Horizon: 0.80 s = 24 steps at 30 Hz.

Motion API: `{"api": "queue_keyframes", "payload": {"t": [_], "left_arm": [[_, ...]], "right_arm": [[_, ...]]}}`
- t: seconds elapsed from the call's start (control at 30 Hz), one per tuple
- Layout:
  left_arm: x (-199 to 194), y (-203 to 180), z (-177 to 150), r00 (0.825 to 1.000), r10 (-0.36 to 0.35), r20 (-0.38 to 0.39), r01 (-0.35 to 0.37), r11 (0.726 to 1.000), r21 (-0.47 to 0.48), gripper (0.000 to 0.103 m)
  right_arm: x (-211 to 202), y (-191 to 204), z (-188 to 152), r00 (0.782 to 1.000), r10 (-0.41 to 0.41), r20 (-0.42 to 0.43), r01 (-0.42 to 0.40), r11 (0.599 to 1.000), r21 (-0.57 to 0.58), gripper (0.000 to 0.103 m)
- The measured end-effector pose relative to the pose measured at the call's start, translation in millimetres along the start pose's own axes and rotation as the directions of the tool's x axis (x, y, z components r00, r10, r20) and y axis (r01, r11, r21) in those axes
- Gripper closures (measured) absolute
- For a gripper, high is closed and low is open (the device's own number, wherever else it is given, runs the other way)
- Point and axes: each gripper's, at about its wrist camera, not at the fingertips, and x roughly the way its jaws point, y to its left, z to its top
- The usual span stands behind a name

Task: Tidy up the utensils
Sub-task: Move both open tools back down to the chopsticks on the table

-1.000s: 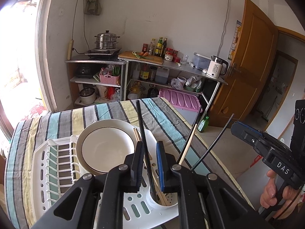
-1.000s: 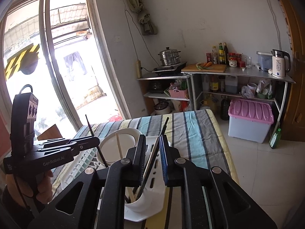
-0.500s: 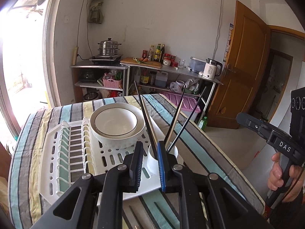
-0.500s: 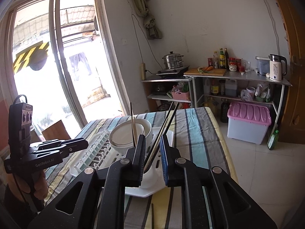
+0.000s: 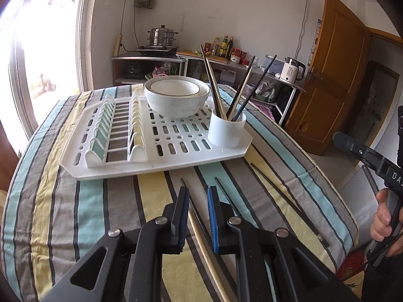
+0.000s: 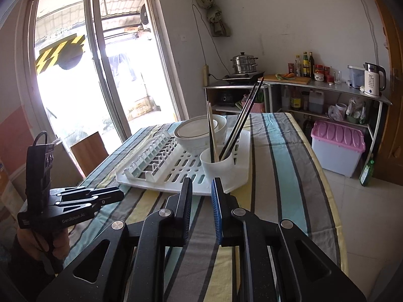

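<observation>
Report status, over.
Left gripper and right gripper open, empty. Chopsticks loose on tablecloth; others in cup. Nothing in the way.

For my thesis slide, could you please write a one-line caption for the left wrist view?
Open left gripper above loose chopsticks on the striped cloth; four more stand in the white cup on the drying rack.

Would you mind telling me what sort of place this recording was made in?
Most likely a home kitchen: a steamer pot on a cooktop, sauce bottles and an electric kettle on metal shelving, plus a dish rack.
</observation>
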Motion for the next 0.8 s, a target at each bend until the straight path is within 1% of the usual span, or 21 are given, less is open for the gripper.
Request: {"api": "queue_keyframes", "payload": {"t": [0.17, 0.47, 0.8], "left_arm": [[16, 4, -17, 0.998, 0.002, -0.065, -0.003, 1.000, -0.013, 0.089], [32, 9, -27, 0.994, 0.000, -0.111, -0.004, 0.999, -0.040, 0.088], [54, 9, -31, 0.985, 0.017, -0.170, -0.025, 0.999, -0.046, 0.088]], "right_arm": [[7, 5, -18, 0.999, 0.004, -0.051, -0.004, 1.000, 0.004, 0.087], [17, 4, -27, 0.996, -0.003, -0.086, 0.004, 1.000, 0.005, 0.087], [43, 14, -38, 0.987, 0.026, -0.158, -0.028, 1.000, -0.008, 0.087]]}}
